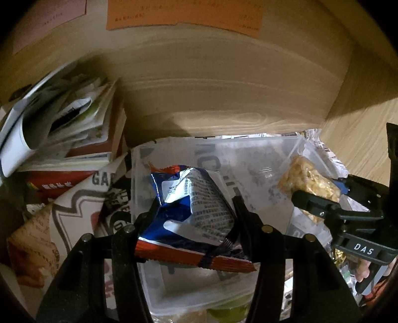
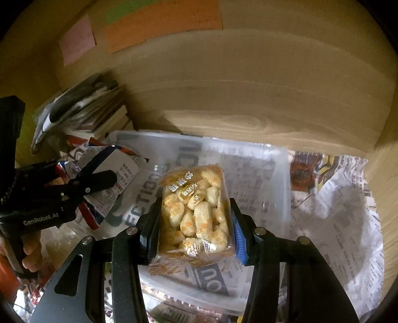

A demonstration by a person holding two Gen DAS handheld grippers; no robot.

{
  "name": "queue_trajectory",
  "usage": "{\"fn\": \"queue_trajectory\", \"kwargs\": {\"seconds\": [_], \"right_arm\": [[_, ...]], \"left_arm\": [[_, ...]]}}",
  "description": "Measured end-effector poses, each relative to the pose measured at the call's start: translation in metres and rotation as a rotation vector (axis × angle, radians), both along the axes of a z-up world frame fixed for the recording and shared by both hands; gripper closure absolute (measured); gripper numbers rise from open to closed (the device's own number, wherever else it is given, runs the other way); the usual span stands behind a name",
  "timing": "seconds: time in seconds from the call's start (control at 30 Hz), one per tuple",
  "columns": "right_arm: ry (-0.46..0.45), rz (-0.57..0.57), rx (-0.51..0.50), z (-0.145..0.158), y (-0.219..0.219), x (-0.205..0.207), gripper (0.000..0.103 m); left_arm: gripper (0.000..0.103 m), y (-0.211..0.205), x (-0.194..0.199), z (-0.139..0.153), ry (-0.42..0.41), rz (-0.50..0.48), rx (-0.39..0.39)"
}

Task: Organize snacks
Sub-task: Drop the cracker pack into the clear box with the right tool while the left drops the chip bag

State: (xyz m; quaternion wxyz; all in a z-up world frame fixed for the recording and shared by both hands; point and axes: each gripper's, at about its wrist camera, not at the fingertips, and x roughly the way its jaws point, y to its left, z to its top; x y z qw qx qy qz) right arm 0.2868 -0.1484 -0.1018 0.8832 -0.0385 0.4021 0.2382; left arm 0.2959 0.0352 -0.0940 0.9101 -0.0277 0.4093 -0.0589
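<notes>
My left gripper (image 1: 194, 206) is shut on a blue, white and orange snack packet (image 1: 189, 211) and holds it over the clear plastic bin (image 1: 286, 146). My right gripper (image 2: 194, 211) is shut on a clear packet of golden puffed snacks (image 2: 194, 213), also above the bin (image 2: 281, 174). In the left wrist view the right gripper (image 1: 313, 201) and its golden packet (image 1: 306, 179) are over the bin's right side. In the right wrist view the left gripper (image 2: 99, 179) and its blue packet (image 2: 117, 181) are at the bin's left side.
A stack of books and magazines (image 1: 62, 129) stands left of the bin against the wooden back wall (image 1: 211, 87). Printed newspaper (image 2: 335, 211) covers the surface. Other snack packets (image 1: 32, 248) lie at the lower left. Coloured paper notes (image 1: 184, 12) hang on the wall.
</notes>
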Motion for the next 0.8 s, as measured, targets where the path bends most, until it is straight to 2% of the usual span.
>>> {"fn": "queue_trajectory", "kwargs": {"seconds": [0.13, 0.27, 0.33, 0.43, 0.57, 0.73, 0.8], "right_arm": [[0.006, -0.005, 0.007, 0.0, -0.002, 0.0, 0.058], [-0.026, -0.014, 0.014, 0.009, -0.005, -0.005, 0.046], [-0.049, -0.018, 0.011, 0.015, -0.008, -0.011, 0.046], [-0.08, -0.02, 0.016, 0.026, -0.013, -0.022, 0.046], [-0.137, -0.012, 0.038, 0.04, -0.021, -0.042, 0.046], [-0.185, -0.007, 0.051, 0.052, -0.03, -0.073, 0.044], [-0.195, -0.006, 0.059, 0.054, -0.033, -0.086, 0.042]], "left_arm": [[0.047, -0.006, 0.001, 0.002, -0.019, 0.001, 0.032], [0.043, -0.009, -0.006, 0.009, -0.051, -0.014, 0.037], [0.043, -0.011, -0.013, 0.015, -0.072, -0.023, 0.041], [0.042, -0.011, -0.027, 0.026, -0.103, -0.032, 0.04], [0.034, -0.009, -0.055, 0.042, -0.153, -0.04, 0.039], [0.032, -0.008, -0.088, 0.048, -0.179, -0.047, 0.046], [0.028, -0.007, -0.102, 0.048, -0.182, -0.045, 0.044]]}}
